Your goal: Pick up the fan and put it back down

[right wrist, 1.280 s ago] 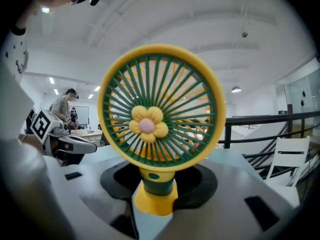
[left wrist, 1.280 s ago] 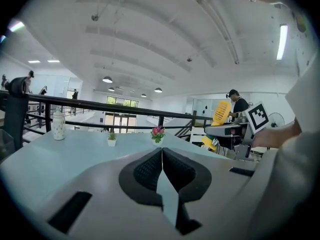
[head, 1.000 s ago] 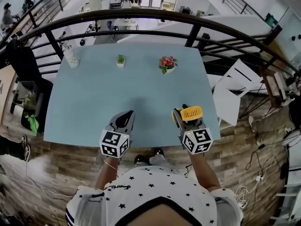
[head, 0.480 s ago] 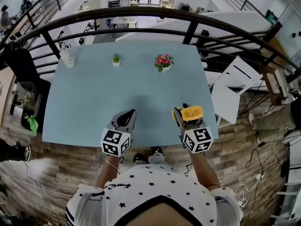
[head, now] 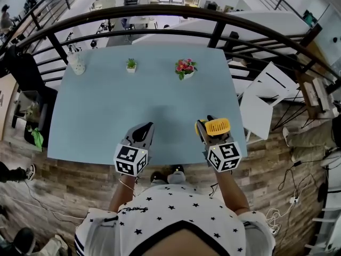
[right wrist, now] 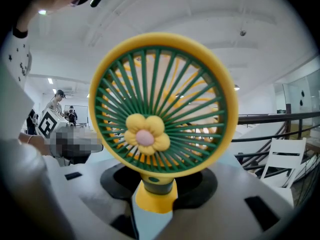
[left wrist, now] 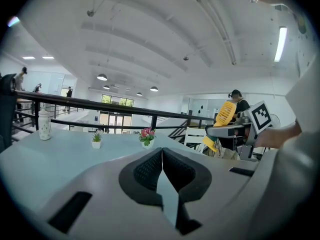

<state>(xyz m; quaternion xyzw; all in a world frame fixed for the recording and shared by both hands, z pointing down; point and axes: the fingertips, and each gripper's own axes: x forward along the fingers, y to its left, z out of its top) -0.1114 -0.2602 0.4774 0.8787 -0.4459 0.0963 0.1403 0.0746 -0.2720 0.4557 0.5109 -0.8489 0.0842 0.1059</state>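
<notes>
Your right gripper (head: 206, 128) is clamped on the fan (head: 217, 127), with both pads pressing the yellow stem just under the head. The fan stands upright out of the jaws. Its round yellow rim and green grille face straight back at that gripper's camera, with a yellow flower (right wrist: 145, 136) with a pink centre mid-grille. The stem's lower end sticks out below the jaws. In the head view the fan head sits just ahead of the marker cube (head: 224, 158), over the near right part of the table (head: 106, 111). In the left gripper view it shows off to that gripper's right, above the tabletop.

Your left gripper (head: 144, 129) holds nothing. Its jaws are together with the pad tips touching, and only tabletop shows through the slot below them. It is side by side with the right gripper, well apart to its left, over the table's near edge.

Far edge, ahead of both grippers:
- 1 pot of pink flowers (head: 185, 68), between the 2 grippers and nearer the right one.
- 1 small green plant (head: 131, 64), ahead of the left gripper.
- 1 white bottle (head: 77, 63), further left at the corner.

Railing (head: 160, 15) runs behind the table.
</notes>
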